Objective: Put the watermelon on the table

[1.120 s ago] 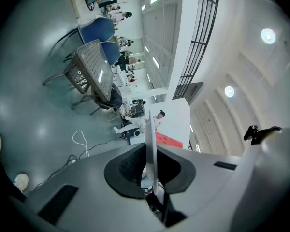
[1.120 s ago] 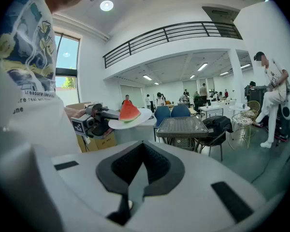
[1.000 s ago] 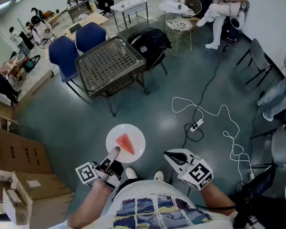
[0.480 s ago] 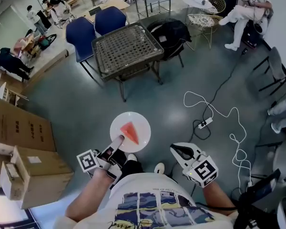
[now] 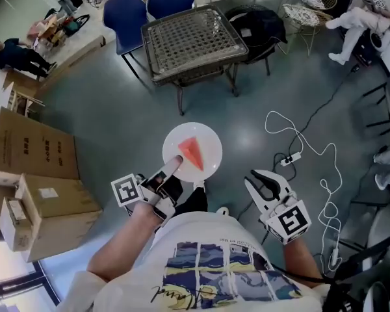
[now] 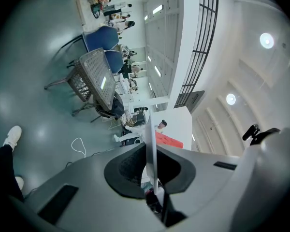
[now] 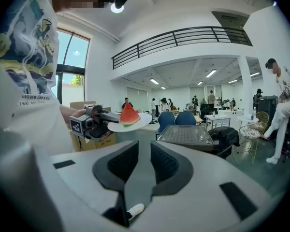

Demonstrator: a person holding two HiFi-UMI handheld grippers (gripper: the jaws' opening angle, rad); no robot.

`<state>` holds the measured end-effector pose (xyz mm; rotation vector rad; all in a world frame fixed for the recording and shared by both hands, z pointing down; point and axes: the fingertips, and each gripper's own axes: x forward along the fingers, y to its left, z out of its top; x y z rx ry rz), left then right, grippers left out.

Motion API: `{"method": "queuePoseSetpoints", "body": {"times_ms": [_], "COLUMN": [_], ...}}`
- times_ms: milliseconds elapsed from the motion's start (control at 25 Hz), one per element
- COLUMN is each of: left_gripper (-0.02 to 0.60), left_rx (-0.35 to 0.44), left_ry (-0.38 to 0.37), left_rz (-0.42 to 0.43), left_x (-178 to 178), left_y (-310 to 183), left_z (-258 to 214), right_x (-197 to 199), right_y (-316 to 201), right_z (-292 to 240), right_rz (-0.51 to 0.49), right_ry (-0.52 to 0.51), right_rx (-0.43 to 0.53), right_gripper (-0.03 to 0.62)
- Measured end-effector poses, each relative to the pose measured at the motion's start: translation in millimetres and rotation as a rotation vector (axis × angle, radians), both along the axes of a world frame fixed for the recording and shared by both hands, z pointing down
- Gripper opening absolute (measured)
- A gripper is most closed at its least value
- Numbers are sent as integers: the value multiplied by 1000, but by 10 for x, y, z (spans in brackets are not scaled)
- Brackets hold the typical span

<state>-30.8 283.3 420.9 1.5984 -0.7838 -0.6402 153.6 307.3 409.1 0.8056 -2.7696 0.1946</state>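
A red watermelon slice (image 5: pixel 192 151) lies on a round white plate (image 5: pixel 209 143). My left gripper (image 5: pixel 172 166) is shut on the plate's near rim and holds it level above the floor. In the left gripper view the plate (image 6: pixel 151 149) runs edge-on between the jaws, with the watermelon (image 6: pixel 168 140) behind it. In the right gripper view the watermelon (image 7: pixel 129 115) and the left gripper (image 7: pixel 101 118) are at left. The mesh-topped table (image 5: pixel 194 41) stands ahead, apart from the plate. My right gripper (image 5: pixel 265 177) is open by a narrow gap and holds nothing.
Two blue chairs (image 5: pixel 149 2) stand behind the table, and a chair with a black bag (image 5: pixel 257 25) is on its right. A white cable with a power strip (image 5: pixel 292 158) lies on the floor at right. Cardboard boxes (image 5: pixel 32 155) stack at left. A seated person (image 5: pixel 364 18) is at far right.
Both grippers and the plate have been carried forward, and the table now sits closer. The left gripper's hold on the plate is unchanged.
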Motion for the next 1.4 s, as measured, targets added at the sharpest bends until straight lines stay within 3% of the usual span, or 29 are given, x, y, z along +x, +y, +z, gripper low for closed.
{"method": "queuePoseSetpoints", "body": {"times_ms": [320, 640, 1000, 1200, 1400], "left_gripper": [26, 26, 26, 26, 26], "left_rx": [15, 18, -39, -65, -74], "left_ry": [51, 42, 69, 10, -16], "left_rz": [50, 72, -4, -32, -74], "left_x": [-261, -700, -867, -921, -1028], "left_y": [-995, -1865, -2798, -3509, -4264], "left_z": [27, 166, 466, 601, 803], "right_x": [-415, -905, -931, -804, -602], "right_y": [-810, -1574, -2557, -3276, -3794], "right_z": [-100, -147, -84, -177, -148], "right_rz": [33, 79, 23, 1, -22], "right_ry": [44, 50, 60, 24, 59], "right_rx": [-13, -20, -37, -40, -43], "right_gripper": [60, 60, 60, 60, 60]}}
